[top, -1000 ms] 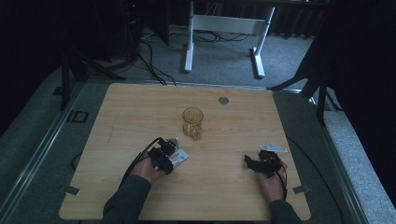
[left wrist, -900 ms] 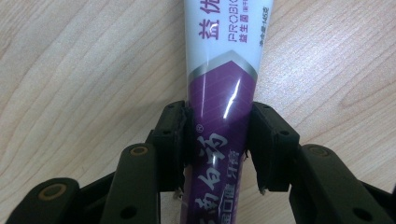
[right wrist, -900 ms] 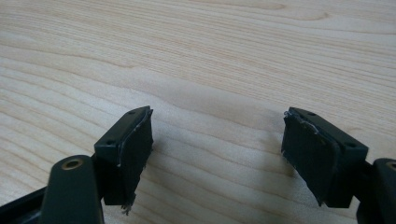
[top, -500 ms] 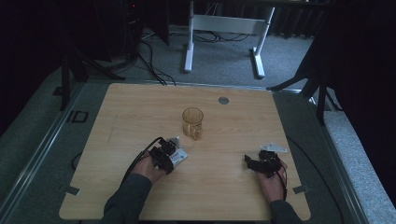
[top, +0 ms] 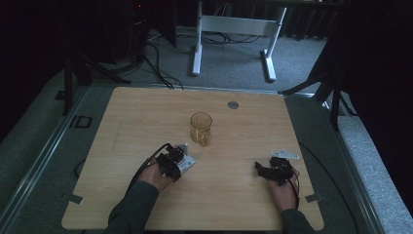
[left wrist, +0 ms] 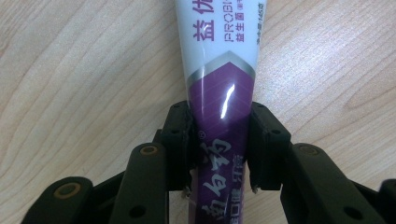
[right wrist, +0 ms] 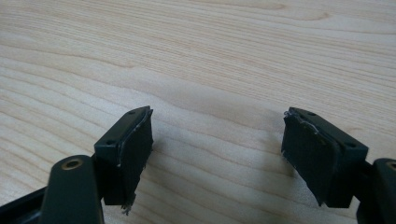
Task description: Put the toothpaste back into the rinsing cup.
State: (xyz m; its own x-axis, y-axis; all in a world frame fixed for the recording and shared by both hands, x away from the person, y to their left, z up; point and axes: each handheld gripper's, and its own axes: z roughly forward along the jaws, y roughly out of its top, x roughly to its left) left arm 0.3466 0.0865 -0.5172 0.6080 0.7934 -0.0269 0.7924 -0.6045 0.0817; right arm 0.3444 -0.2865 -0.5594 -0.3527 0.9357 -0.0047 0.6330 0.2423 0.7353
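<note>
Glass mug point(top: 201, 128) amid open tabletop point(top: 146, 112)

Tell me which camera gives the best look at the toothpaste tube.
The left gripper view: the purple and white toothpaste tube lies on the wooden table, its print readable, the left claw closing on its sides. The high view shows a small pale sliver beside that claw.

A fixed camera sits high above the near edge of the pale square wooden table point(top: 146, 122), looking forward and down across it to the grey floor beyond. Two more cameras ride low, very close to that tabletop: one looks along a white and purple plastic tube point(left wrist: 219, 79), the other over bare wood grain. All three share the tabletop.
</note>
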